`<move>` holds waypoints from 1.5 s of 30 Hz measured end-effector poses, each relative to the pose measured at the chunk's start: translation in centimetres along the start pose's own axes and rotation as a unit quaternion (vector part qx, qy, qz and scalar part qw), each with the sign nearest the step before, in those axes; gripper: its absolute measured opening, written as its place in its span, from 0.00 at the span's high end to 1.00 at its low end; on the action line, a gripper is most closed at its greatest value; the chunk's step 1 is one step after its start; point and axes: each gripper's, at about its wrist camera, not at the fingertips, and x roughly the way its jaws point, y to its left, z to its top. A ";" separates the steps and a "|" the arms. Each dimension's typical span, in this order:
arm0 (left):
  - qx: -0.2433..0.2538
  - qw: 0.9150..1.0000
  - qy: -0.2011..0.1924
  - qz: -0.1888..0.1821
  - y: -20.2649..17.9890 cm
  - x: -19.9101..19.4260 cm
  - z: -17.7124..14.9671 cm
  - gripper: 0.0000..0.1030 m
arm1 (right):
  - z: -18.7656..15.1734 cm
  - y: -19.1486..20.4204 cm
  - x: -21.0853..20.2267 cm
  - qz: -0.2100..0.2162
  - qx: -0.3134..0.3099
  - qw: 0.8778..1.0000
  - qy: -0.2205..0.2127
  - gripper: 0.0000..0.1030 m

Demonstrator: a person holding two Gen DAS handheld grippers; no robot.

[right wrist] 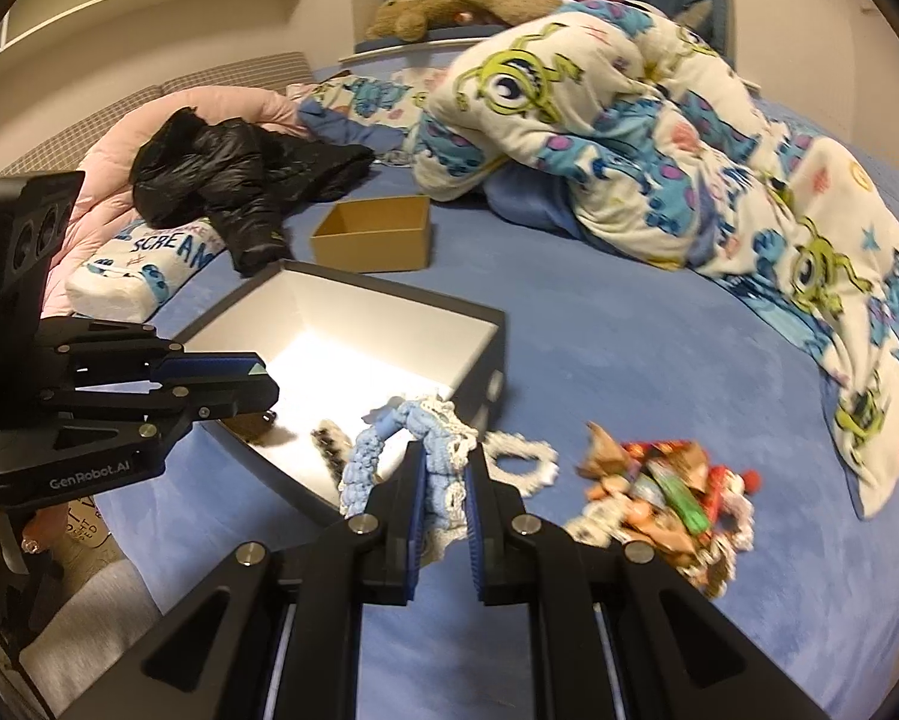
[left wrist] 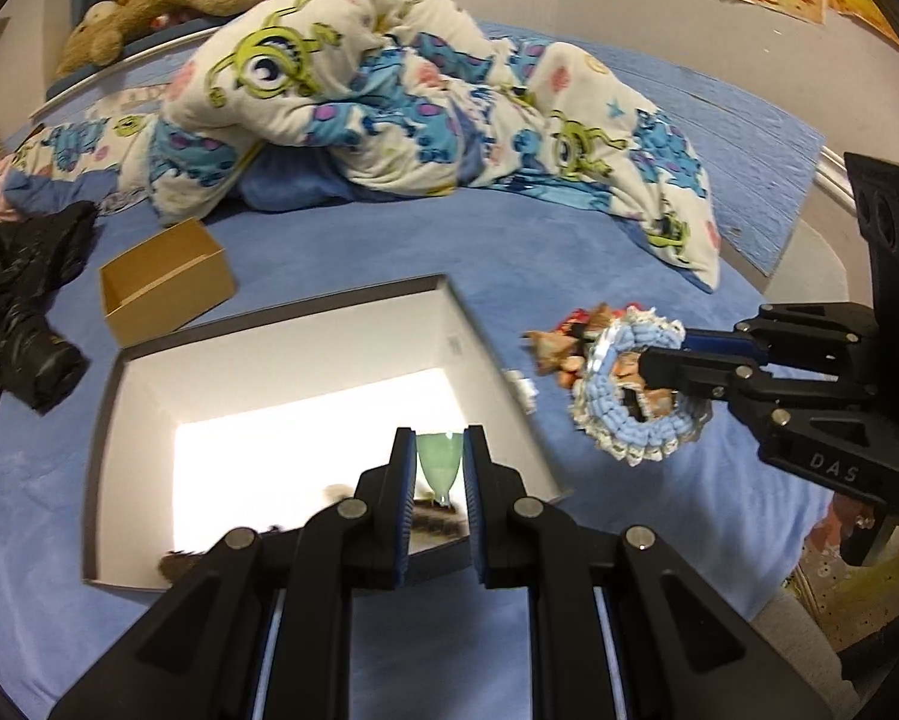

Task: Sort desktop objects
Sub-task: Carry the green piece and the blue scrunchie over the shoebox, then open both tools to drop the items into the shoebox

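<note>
My left gripper [left wrist: 440,441] is shut on a pale green plastic piece [left wrist: 440,462] and holds it over the open dark box with a white inside [left wrist: 305,372]. My right gripper [right wrist: 443,450] is shut on a blue and white crocheted scrunchie [right wrist: 425,438], lifted off the bed next to the box [right wrist: 353,330]; it also shows in the left wrist view [left wrist: 623,396]. A pile of small snack wrappers and trinkets [right wrist: 665,492] lies on the blue bed to the right. A white lace scrunchie [right wrist: 521,456] lies beside it. Dark hair items [right wrist: 329,444] lie inside the box.
A small brown cardboard box [right wrist: 377,234] stands beyond the dark box. A black jacket [right wrist: 239,180], a pink quilt [right wrist: 149,120] and a cartoon-print blanket [right wrist: 659,150] lie on the blue bed [right wrist: 629,360]. A plush toy [right wrist: 449,6] lies at the back.
</note>
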 end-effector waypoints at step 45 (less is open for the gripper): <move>-0.058 0.992 0.058 0.095 13.3 4.7 -4.0 0.33 | 3.0 6.5 13.2 0.016 0.001 0.998 0.063 0.74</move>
